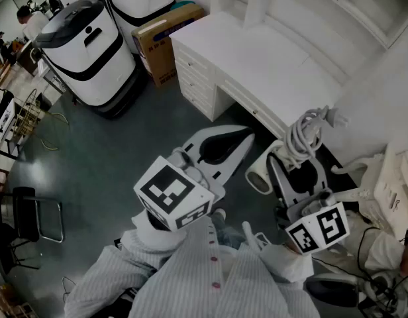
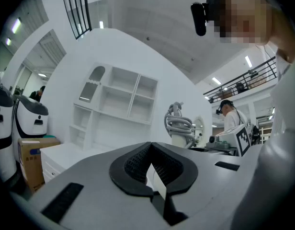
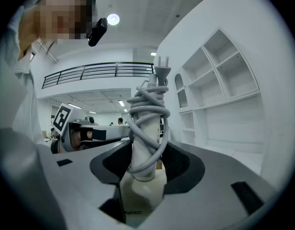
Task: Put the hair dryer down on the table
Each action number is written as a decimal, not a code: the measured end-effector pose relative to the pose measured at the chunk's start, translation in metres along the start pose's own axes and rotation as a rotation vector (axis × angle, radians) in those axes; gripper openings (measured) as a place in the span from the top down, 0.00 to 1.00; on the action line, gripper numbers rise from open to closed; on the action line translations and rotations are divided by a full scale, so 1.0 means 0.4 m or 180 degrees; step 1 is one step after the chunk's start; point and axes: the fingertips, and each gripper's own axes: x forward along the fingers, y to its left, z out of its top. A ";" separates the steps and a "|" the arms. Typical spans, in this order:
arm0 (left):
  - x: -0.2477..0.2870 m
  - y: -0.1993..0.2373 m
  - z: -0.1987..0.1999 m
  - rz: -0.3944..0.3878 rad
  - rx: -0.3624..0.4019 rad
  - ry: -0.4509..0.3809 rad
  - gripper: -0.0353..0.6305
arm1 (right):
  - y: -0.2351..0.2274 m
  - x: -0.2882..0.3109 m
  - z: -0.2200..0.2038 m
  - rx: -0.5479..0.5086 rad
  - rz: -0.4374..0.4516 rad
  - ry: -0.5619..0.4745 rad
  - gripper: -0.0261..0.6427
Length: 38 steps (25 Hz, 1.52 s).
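White walls and built-in shelves (image 3: 229,75) close the room off behind a white tabletop (image 1: 257,58) with drawers (image 1: 197,78) under it, all over a grey floor (image 1: 104,158).

The hair dryer (image 1: 259,175) hangs in the air just in front of that tabletop, not touching it. Its handle stands upright, wrapped in coils of grey cord (image 3: 147,107), with the plug (image 3: 160,71) sticking up at the top. The right claw (image 3: 147,150) pinches the handle low down, its black pads pressed against the cord and handle on both sides, the jaws standing wide around them. From the head view, the dryer's round nozzle points away from the right claw, toward the left claw.

The left claw (image 2: 150,150) is held level beside it, jaws pressed together at the tips with nothing between them. A marker cube (image 1: 173,194) rides on it.

Farther left, beyond the end of the tabletop, a cardboard box (image 1: 165,42) sits on the floor next to two large white-and-black machines (image 1: 91,52).
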 end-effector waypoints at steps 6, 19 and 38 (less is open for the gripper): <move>0.018 -0.008 -0.002 -0.0019 0.0051 0.0020 0.93 | -0.015 -0.006 0.000 -0.0025 -0.0015 -0.0006 0.67; 0.038 -0.046 -0.019 0.0140 0.0083 0.0012 0.93 | -0.043 -0.062 -0.009 0.0001 0.0103 -0.0013 0.67; 0.096 0.101 -0.014 0.0311 0.0061 -0.0019 0.93 | -0.136 0.060 -0.017 0.0079 0.0146 0.0028 0.67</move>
